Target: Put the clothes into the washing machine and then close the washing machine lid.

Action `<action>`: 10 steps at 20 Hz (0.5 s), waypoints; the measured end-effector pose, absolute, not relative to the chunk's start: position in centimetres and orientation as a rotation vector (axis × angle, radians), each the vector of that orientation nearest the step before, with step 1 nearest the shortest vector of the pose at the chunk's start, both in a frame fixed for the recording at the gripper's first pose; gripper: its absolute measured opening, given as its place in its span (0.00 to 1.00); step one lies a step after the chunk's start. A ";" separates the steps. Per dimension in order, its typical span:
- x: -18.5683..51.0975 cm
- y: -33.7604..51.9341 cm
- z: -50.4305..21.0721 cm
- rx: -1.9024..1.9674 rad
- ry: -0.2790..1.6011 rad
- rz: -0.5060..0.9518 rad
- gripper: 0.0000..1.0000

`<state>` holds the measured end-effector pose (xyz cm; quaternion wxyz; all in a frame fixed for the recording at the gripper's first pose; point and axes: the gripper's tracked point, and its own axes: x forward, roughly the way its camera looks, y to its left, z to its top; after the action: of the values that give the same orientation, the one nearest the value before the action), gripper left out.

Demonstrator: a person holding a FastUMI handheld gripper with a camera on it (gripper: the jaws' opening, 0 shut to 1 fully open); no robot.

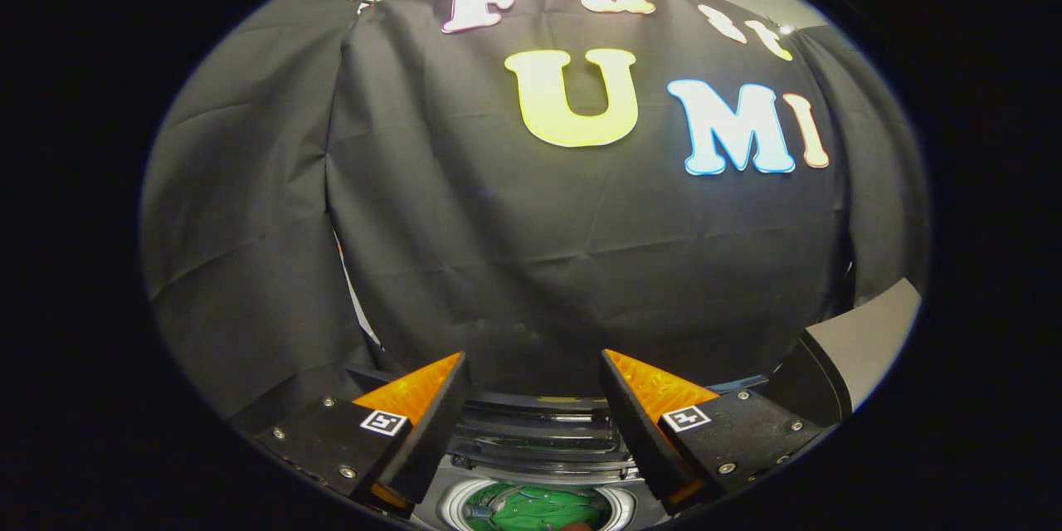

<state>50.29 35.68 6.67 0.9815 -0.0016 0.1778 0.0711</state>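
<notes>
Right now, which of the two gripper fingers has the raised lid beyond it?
The finger on the side of the raised washing machine lid; behind the other finger hangs black cloth. Gripper open, green clothes below.

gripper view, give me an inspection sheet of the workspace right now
surface: top of the grey top-loading washing machine lies below the gripper, between the fingers.
job's things: green clothes lie inside the round drum opening; the dark flat lid stands raised beyond the right finger.
clutter: nothing seen.
gripper: gripper open, fingers spread apart above the drum, holding nothing.
cables: nothing seen.
surroundings: black cloth booth wall hangs behind the machine; pale wall above it.
</notes>
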 end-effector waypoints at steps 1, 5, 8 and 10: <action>50.8 35.6 6.4 -0.009 0.374 0.136 0.96; 52.7 36.2 4.8 -0.017 0.472 0.107 0.96; 53.8 35.9 3.1 -0.007 0.569 0.082 0.96; 53.8 35.4 2.9 0.010 0.608 0.053 0.96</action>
<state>53.77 35.44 2.89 0.9537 0.0050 0.2994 0.0263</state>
